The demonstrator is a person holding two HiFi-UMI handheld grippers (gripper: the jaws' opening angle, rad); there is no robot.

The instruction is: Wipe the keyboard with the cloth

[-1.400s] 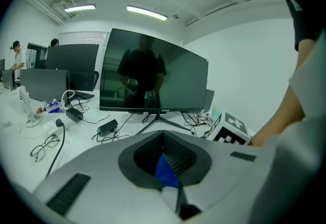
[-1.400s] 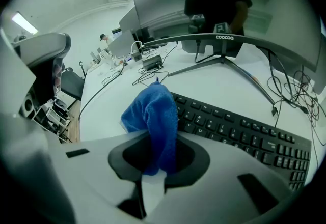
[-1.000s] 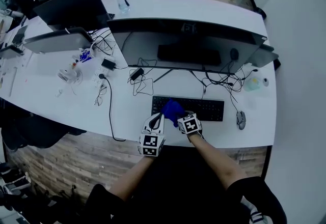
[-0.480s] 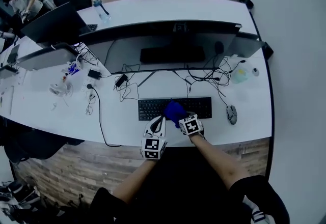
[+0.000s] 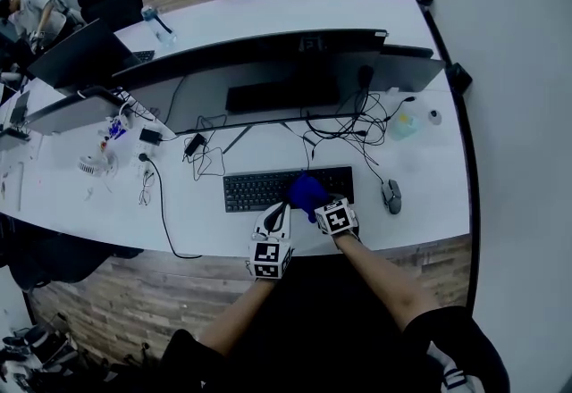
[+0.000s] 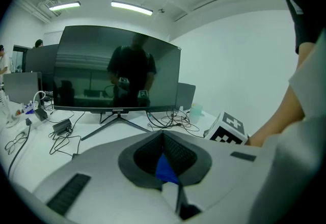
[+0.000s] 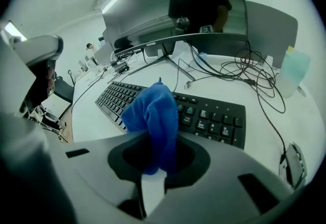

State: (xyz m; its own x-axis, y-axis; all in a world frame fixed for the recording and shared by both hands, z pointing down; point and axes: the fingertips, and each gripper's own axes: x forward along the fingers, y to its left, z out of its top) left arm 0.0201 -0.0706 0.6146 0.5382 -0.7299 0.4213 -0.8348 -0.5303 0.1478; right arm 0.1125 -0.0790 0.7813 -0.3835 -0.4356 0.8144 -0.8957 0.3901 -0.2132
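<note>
Looking down, we see the R gripper (image 5: pixel 320 206) shut tight on the cloth (image 5: pixel 308 193). The cloth is blue & all bunched up. It sticks out past the jaws in a fat lump, w/ one end pinched btwn them. In the R gripper view the lump hangs over the keys of the keyboard (image 5: pixel 264 190), near the middle & a bit to the right. We can't tell if it touches the keys.

The keyboard is black. It lies flat on the white table (image 5: pixel 201 221), near the front edge & in front of the big monitor (image 5: pixel 268 70). A mouse (image 5: pixel 391 196) sits just right of it, not touching. Cables (image 5: pixel 357 128) lie in a mess btwn monitor & keyboard.

The L gripper (image 5: pixel 275 214) is just left of the R one, close beside it, by the front edge of the keyboard. In the L gripper view its jaws are pressed together, pad to pad. A small blue bit shows low btwn them; we can't tell what it is. That gripper points at the monitor.

Our arms (image 5: pixel 375 280) reach in from the bottom, one to each gripper.
</note>
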